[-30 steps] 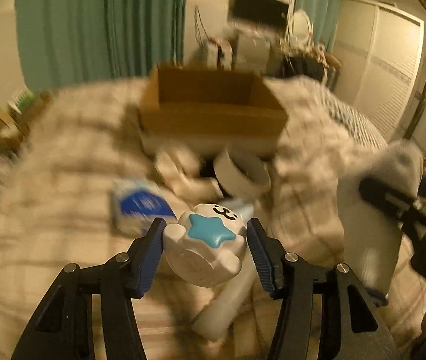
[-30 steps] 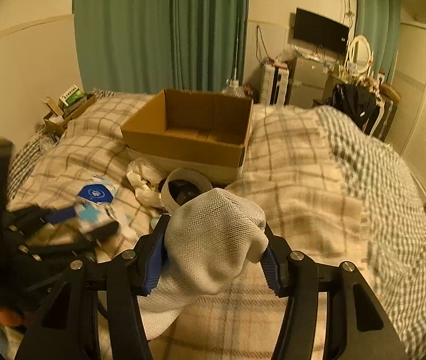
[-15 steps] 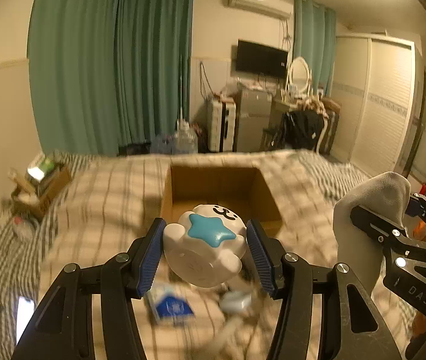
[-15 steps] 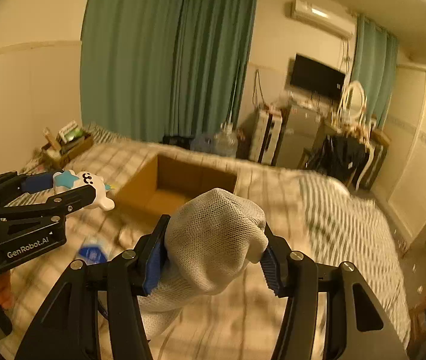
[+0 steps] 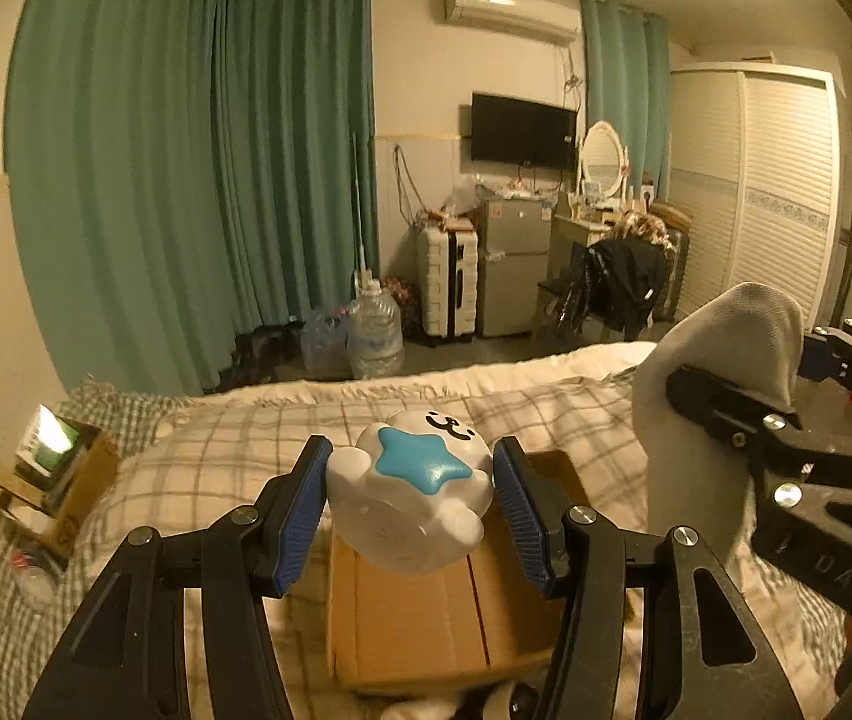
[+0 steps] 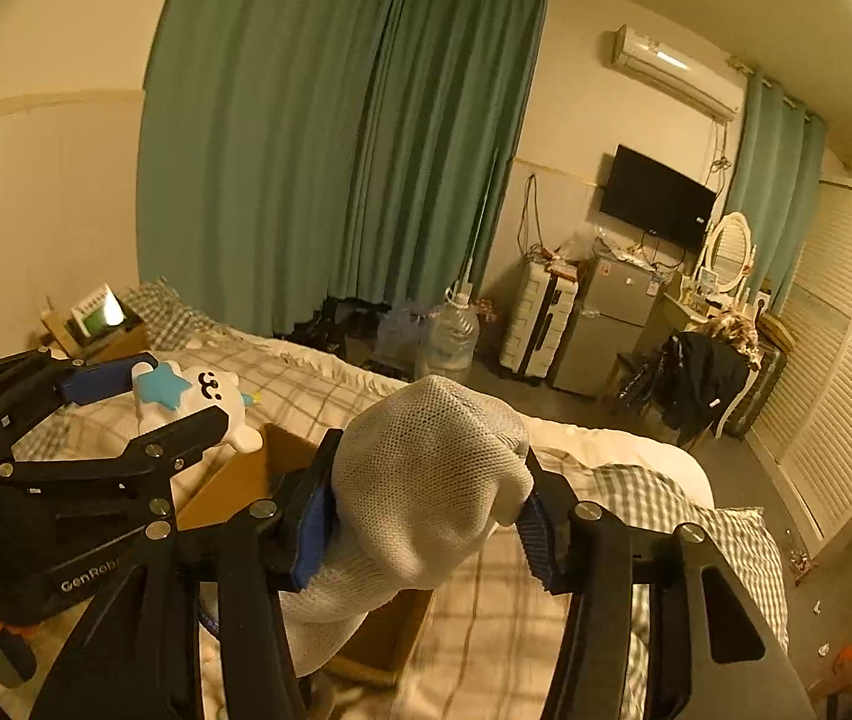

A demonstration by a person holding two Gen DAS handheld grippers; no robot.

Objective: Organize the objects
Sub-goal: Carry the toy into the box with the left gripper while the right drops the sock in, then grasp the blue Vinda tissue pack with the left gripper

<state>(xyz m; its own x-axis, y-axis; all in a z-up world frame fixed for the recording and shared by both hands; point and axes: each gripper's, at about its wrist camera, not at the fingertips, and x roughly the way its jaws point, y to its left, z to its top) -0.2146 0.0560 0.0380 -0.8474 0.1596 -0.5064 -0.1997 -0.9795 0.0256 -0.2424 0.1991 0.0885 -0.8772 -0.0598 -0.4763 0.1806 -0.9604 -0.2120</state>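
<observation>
Now both loads hang over the cardboard box (image 5: 426, 612) on the bed (image 5: 198, 456): left hand-held gripper (image 5: 411, 501) clamped on the white toy (image 5: 411, 498), right hand-held gripper (image 6: 426, 516) on the sock (image 6: 426, 498). Next, likely spreading each to drop.

We see a home bedroom: a bed (image 5: 246, 450), curtains (image 5: 186, 180), TV (image 5: 522, 129), fridge (image 5: 513, 264) and wardrobe (image 5: 780, 192).

Cardboard box (image 5: 426, 618) on checked bed (image 5: 210, 456)
</observation>
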